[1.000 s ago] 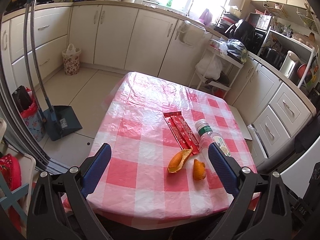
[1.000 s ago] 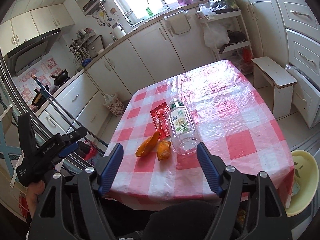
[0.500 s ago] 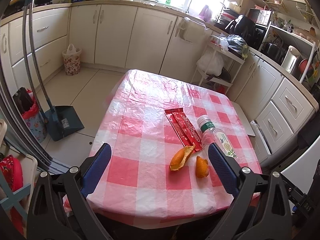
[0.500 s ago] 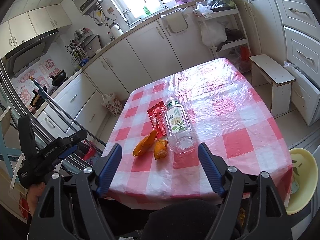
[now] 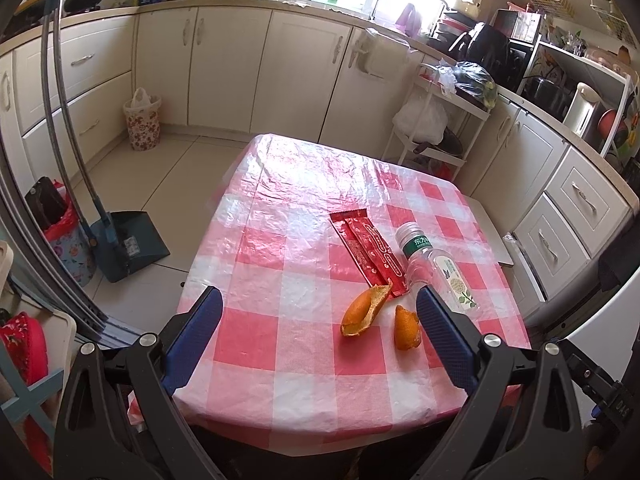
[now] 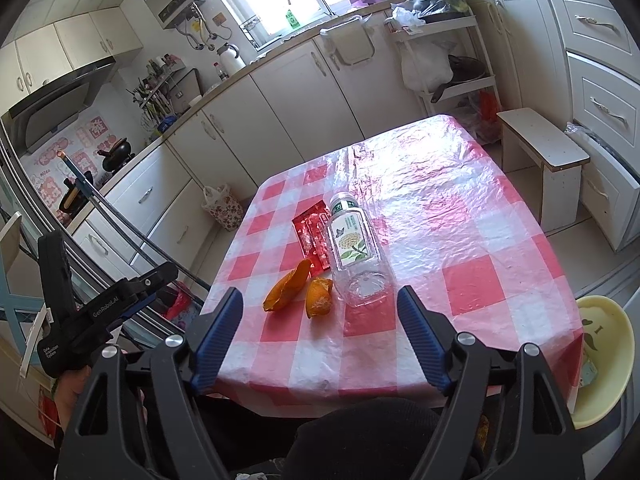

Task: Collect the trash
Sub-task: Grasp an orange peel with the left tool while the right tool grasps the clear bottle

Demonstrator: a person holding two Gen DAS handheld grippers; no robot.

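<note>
From the left wrist view, the left claw [image 5: 318,332] hangs above the near edge of the desk [image 5: 280,360], its blue-padded fingers [image 5: 192,334] spread wide with nothing between them. The desk wears a red-and-white checked plastic cover. On it lies the trash: a red wrapper [image 5: 368,252] stretched flat near the middle, a clear plastic bottle [image 5: 436,268] on its side just right of the wrapper with its cap pointing away, and two pieces of orange peel in front of them. The larger peel [image 5: 364,310] curls upward just at the wrapper's near end; the smaller peel [image 5: 406,328] sits just beside it, close to the right finger. On the floor to the left stand a dark dustpan [image 5: 128,244] with a long handle and, further back by the cabinets, a flowered bin [image 5: 142,124] lined with a bag.

From the right wrist view, the right claw [image 6: 320,332] is likewise spread wide and empty, poised over the near edge of the desk [image 6: 480,248]. The bottle [image 6: 356,256] lies lengthwise ahead of it, base nearest, with the wrapper [image 6: 314,236] touching its left side. The larger peel [image 6: 286,290] and smaller peel [image 6: 319,302] rest side by side left of the bottle's base, between the fingers as seen here. The left claw's body [image 6: 92,308] appears at the far left, off the desk. A pale yellow bin [image 6: 600,356] stands on the floor by the desk's right corner, and a small white stool [image 6: 540,152] sits beyond the desk.
</note>
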